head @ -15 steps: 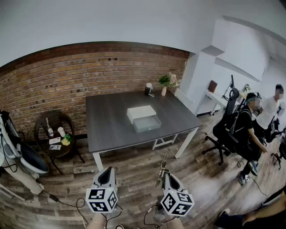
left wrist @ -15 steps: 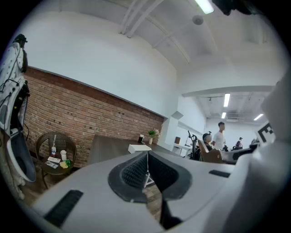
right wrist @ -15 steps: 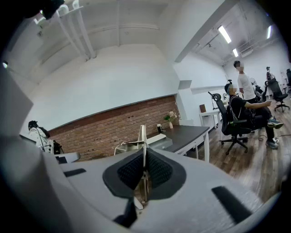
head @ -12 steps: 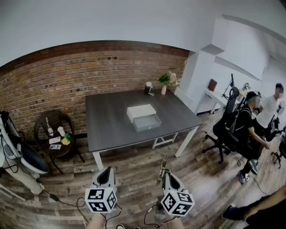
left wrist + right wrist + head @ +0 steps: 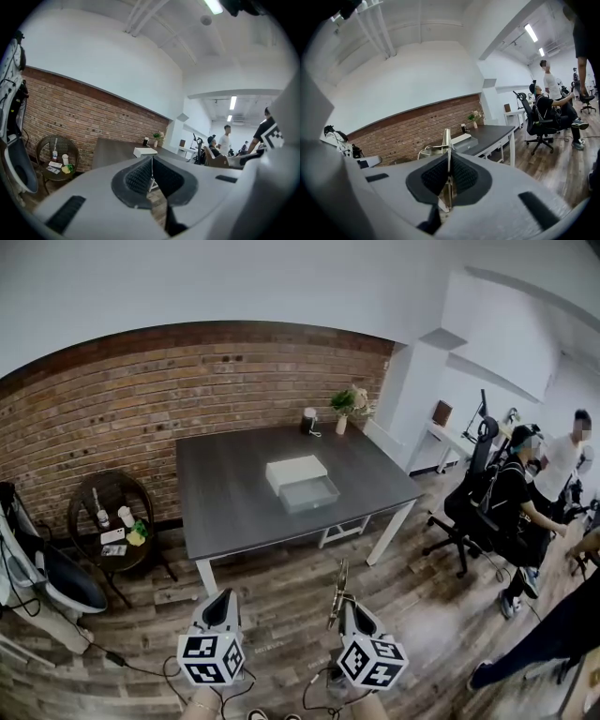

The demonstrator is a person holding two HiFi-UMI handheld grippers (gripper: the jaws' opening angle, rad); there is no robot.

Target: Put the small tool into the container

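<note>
Task is barely started, by the look of it. Nearest, the right gripper (image 5: 345, 604) is clenching the small tool (image 5: 338, 585), a thin shiny metal piece sticking up past the ribbed black pads. The left gripper (image 5: 223, 600) is sitting pinched together with nothing between its pads. Both are hovering over the plank wood floor (image 5: 281, 606), well apart from the table (image 5: 225, 512). Farther on, the container (image 5: 302, 484), a white boxy case with a clear drawer pulled open, is sitting on the matte dark tabletop. Carrying the tool over and dropping it in are both left. The rough brick wall (image 5: 187, 381) is farthest.
</note>
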